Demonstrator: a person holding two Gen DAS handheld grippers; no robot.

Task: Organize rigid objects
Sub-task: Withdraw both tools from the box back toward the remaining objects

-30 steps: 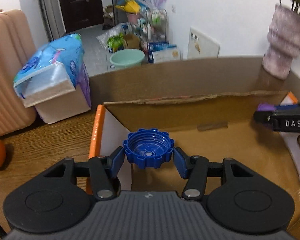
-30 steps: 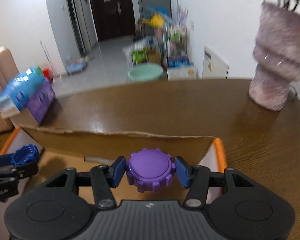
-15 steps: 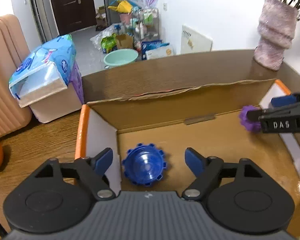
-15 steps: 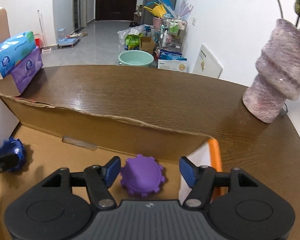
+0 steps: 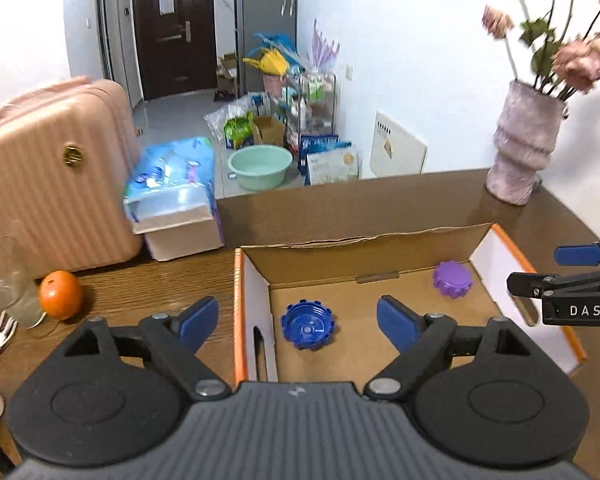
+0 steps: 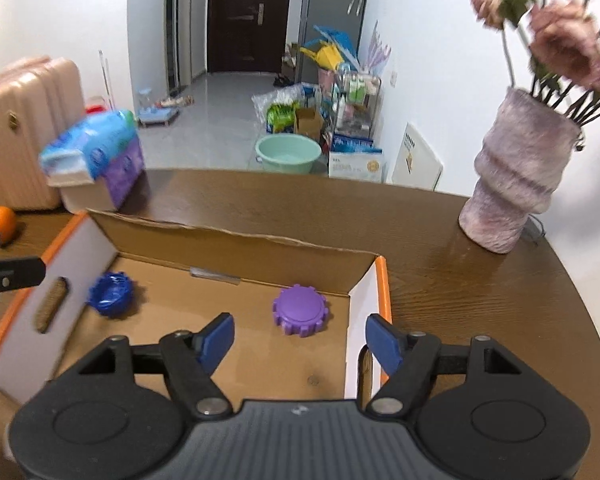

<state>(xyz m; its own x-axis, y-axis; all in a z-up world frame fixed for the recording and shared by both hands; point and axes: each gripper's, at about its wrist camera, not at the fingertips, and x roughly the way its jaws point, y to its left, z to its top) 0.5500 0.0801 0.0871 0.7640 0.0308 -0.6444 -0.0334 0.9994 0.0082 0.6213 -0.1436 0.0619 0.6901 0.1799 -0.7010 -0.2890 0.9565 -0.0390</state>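
On the box (image 5: 485, 249) floor lie the blue cap (image 5: 309, 325) and the purple cap (image 6: 299, 310), well apart. They look light, stiff plastic; I would grip across the ridged rim. Both grippers, left gripper (image 5: 298, 324) and right gripper (image 6: 300, 339), have fingers wide open, holding nothing.

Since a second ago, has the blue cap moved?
Yes. The blue cap, then clamped in the left gripper above the cardboard box, now lies open side up on the box floor; the jaws stand open.
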